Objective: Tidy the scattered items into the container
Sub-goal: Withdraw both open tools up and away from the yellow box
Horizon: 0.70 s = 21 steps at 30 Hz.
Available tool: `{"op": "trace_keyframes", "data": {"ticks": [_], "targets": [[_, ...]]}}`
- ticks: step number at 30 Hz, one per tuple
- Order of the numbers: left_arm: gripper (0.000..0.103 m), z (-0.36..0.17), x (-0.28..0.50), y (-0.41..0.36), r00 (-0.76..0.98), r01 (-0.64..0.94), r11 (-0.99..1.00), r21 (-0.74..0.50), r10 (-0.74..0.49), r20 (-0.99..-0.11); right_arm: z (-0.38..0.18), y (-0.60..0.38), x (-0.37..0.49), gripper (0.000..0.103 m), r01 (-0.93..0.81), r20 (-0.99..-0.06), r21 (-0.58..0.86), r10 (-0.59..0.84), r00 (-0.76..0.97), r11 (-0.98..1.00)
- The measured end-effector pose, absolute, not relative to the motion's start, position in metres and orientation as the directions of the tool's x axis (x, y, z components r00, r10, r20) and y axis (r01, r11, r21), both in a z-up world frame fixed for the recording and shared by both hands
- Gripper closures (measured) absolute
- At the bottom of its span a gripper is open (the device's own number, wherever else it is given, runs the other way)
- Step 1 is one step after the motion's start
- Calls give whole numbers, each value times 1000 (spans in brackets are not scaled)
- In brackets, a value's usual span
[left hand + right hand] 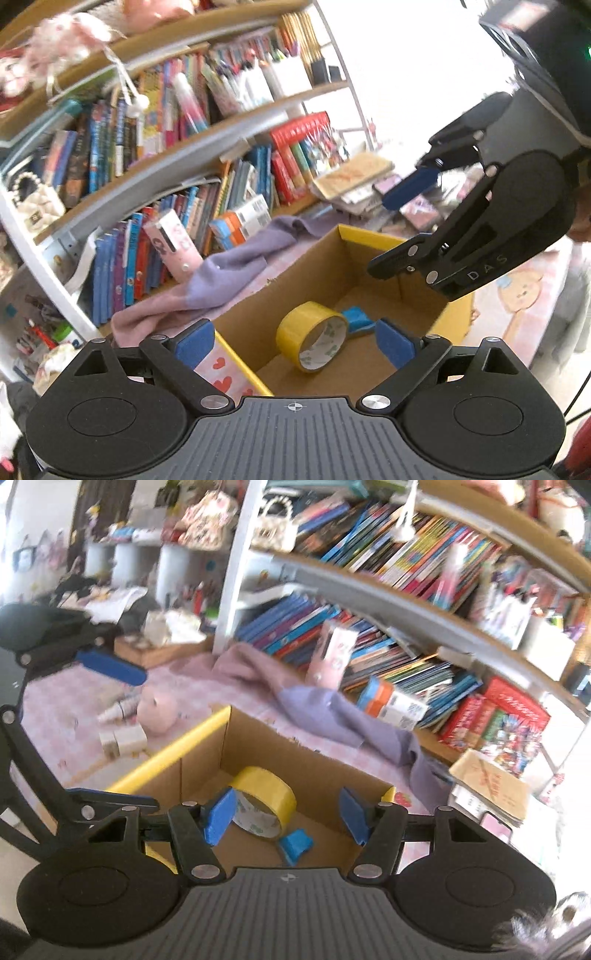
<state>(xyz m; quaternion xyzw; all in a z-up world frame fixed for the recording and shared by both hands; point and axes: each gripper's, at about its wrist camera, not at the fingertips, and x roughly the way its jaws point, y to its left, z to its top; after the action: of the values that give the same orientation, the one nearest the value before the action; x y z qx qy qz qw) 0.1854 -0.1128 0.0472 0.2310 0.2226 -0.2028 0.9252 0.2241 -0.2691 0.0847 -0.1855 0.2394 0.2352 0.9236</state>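
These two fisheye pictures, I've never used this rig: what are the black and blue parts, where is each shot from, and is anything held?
Each picture comes from a camera on a handheld gripper, looking along its blue-padded fingers. The left gripper is open and empty; so is the right gripper. Both hang over a cardboard box on a pink table. Inside the box lie a yellow tape roll and a small blue piece. Outside the box, a purple cloth and a pink round toy lie on the table.
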Motion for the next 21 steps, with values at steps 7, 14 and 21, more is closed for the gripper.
{"op": "trace_keyframes", "data": {"ticks": [7,14,21], "targets": [[6,56,133,-77,852,410,872,267,-262,-453,97,-256,157,42,-399,-435,-217,278,857,891],[6,50,84,-36,868,339,922,189,-229,-440,86,-245,93,42,-254,-383,-183,169,908,950],[6,35,48,1,859,288,947,143,-190,-475,65,-224,50,42,-148,-404,-157,73,912,976]]}}
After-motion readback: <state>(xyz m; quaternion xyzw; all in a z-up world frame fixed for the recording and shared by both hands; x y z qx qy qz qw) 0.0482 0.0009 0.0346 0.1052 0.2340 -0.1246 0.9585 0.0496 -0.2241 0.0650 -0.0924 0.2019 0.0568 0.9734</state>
